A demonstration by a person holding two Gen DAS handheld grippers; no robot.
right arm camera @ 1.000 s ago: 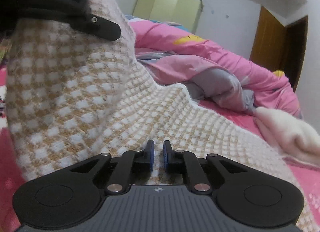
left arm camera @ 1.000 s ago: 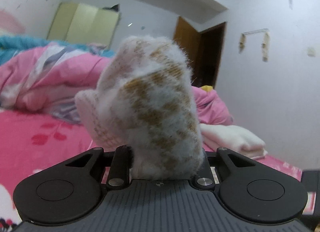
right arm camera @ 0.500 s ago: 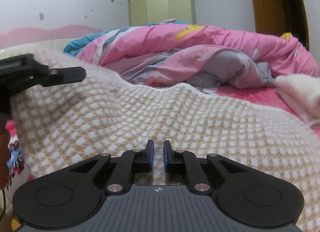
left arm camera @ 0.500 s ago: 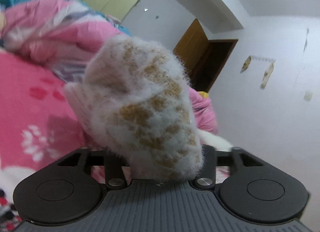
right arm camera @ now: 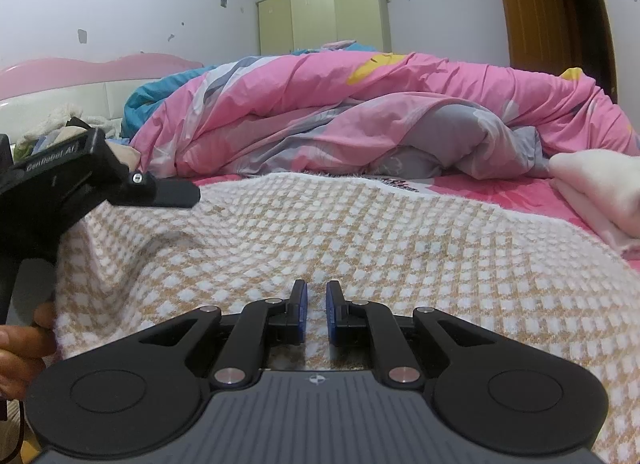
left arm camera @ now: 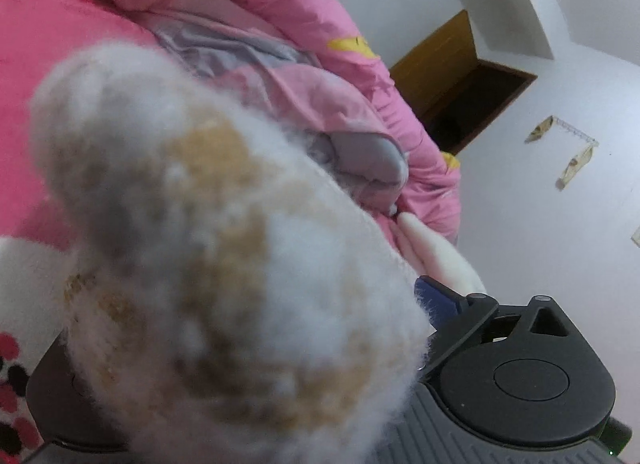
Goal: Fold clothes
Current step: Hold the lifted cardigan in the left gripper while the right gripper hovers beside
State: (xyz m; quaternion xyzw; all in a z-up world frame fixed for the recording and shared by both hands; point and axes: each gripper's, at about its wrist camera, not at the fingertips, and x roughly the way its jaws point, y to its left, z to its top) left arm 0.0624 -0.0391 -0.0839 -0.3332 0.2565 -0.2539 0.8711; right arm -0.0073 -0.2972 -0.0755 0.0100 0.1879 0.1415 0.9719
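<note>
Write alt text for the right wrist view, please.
A checked knit lies spread over a pink bed, its near edge pinched by the right hand-held gripper. The left hand-held gripper hovers at its far-left edge, before a pink quilt.

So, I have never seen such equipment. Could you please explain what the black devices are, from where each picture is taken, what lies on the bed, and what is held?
There is no robot. A person holds a hand-held gripper, a two-finger clamp, in each hand. Each one carries a camera looking along its fingers, so one picture comes from the left hand-held gripper and the other from the right hand-held gripper. On the pink sheet of the bed lie a checked knit cloth, a crumpled pink quilt and a folded pale cloth. The right jaws are nearly closed and seem to pinch the near edge of the checked knit cloth. The left jaws are opening, with a blurred bunch of that cloth between them.
</note>
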